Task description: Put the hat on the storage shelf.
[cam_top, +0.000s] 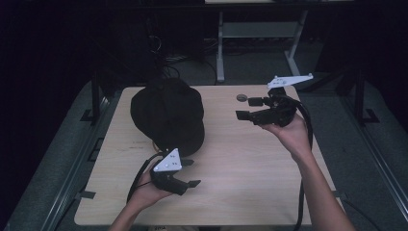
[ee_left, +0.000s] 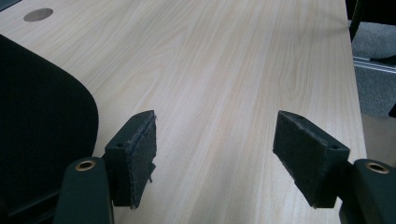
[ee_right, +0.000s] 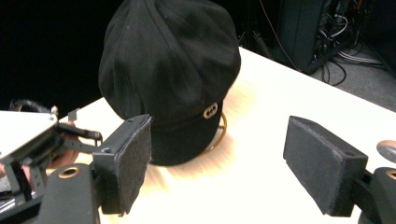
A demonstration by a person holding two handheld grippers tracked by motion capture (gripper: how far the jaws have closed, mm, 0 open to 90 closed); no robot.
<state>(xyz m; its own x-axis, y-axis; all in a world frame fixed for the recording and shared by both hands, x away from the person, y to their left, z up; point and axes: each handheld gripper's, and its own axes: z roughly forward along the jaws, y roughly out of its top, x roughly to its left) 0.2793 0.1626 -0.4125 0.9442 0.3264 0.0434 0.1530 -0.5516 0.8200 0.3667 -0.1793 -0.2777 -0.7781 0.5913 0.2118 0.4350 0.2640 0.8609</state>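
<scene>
A black cap (cam_top: 167, 113) sits on the far left part of the light wooden table (cam_top: 250, 163), its brim toward the near side. In the right gripper view the cap (ee_right: 173, 56) shows a small gold buckle (ee_right: 210, 110) and rests on a thin gold ring (ee_right: 223, 130). My left gripper (cam_top: 191, 173) hovers just in front of the cap, open and empty, pointing right across the table. Its view has the cap's edge (ee_left: 42, 116) to the left of its jaws (ee_left: 215, 119). My right gripper (cam_top: 244, 108) is held to the right of the cap, open and empty, aimed at it (ee_right: 219, 123).
A round grey grommet (cam_top: 241, 97) is set in the table near its far edge, close to the right gripper. Behind the table stand a white desk frame (cam_top: 220, 48) and cables on a dark floor. The other hand's gripper (ee_right: 37, 140) shows at the left of the right gripper view.
</scene>
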